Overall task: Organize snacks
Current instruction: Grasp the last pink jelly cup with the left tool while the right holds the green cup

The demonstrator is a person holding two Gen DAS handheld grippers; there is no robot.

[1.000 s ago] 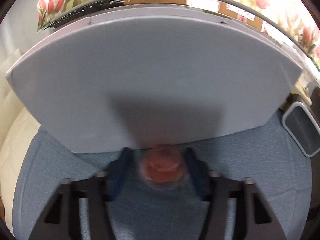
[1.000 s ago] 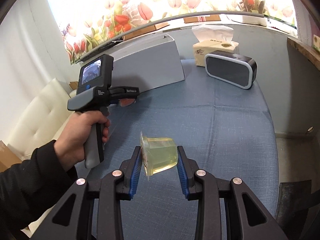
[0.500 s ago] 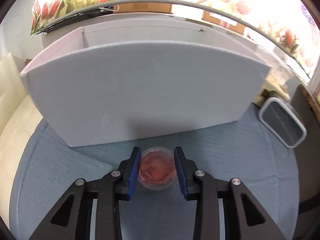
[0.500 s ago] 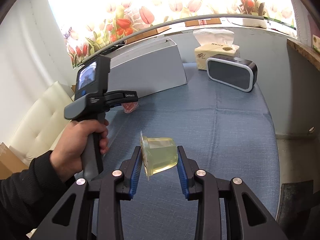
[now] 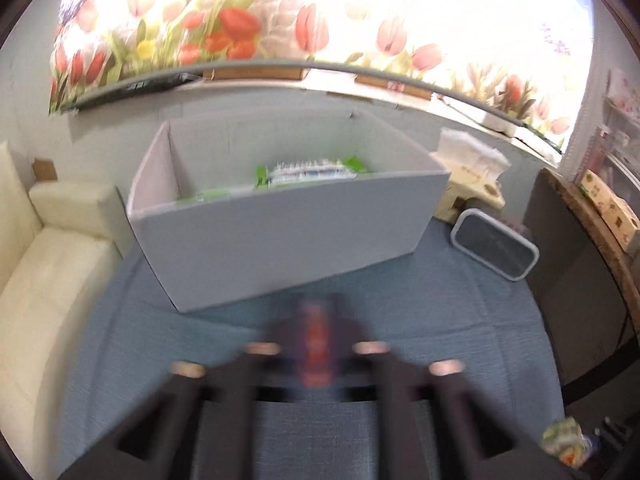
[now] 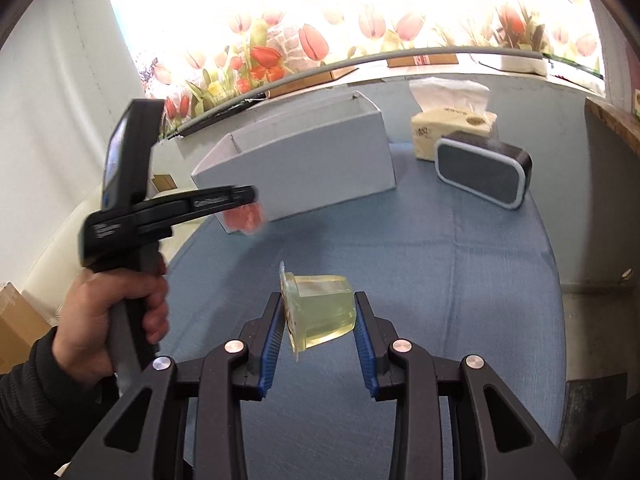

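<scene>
Red jelly cup (image 6: 245, 218), left gripper (image 5: 318, 344) clamped

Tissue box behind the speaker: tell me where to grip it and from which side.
Take the tissue box across its two long side walls, coming down from above and a little left. The speaker stands close against its front and the loose tissue sticks out of the top, so grip low on the walls.

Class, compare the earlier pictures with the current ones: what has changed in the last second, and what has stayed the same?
The left tool closed on the small red jelly cup and lifted it off the blue tablecloth, up toward the grey cardboard box. Unchanged: the right tool grips the clear yellow jelly cup in place; the box, tissue pack and black speaker sit where they were.
</scene>
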